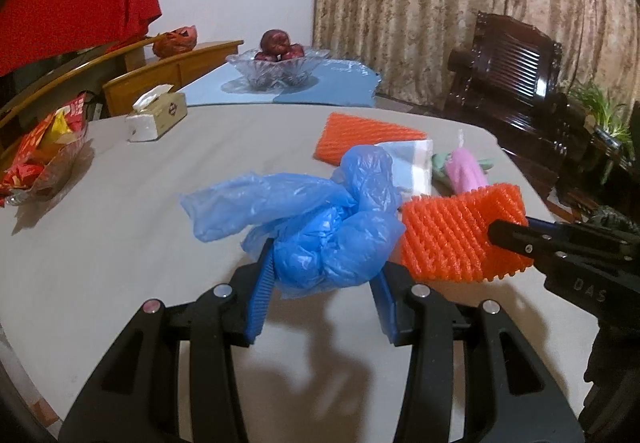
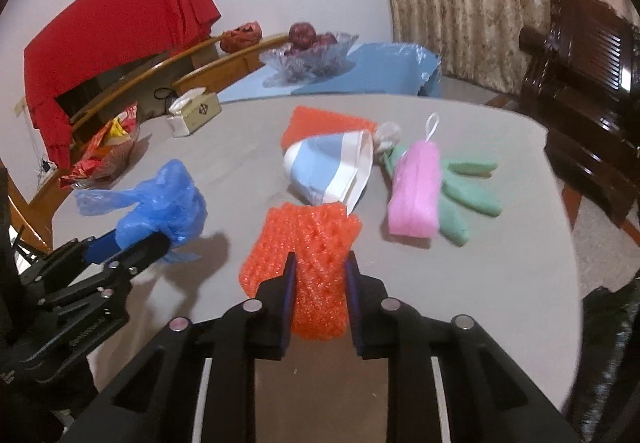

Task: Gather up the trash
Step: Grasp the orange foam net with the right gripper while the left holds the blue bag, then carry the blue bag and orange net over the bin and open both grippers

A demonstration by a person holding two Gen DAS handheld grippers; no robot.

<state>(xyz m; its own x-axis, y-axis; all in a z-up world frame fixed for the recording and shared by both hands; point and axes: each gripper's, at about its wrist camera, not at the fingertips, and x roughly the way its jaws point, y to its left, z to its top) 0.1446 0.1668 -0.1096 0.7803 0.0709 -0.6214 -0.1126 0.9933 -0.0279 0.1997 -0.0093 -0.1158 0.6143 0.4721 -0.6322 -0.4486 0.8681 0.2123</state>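
My left gripper (image 1: pixel 326 275) is shut on a crumpled blue plastic bag (image 1: pixel 320 219) and holds it above the grey table (image 1: pixel 160 203); it also shows in the right wrist view (image 2: pixel 160 199). My right gripper (image 2: pixel 320 271) is shut on an orange foam net (image 2: pixel 308 255), held just right of the bag, and it shows in the left wrist view (image 1: pixel 460 235). On the table lie a second orange foam net (image 2: pixel 320 123), a blue-and-white mask (image 2: pixel 328 167), a pink sponge (image 2: pixel 414 191) and a green glove (image 2: pixel 468 195).
A tissue box (image 1: pixel 158 117) and a dish of red snack packets (image 1: pixel 40 159) stand at the table's left. A glass bowl of red fruit (image 1: pixel 278 63) sits on a blue cloth behind. A dark wooden chair (image 1: pixel 512 83) stands at the right.
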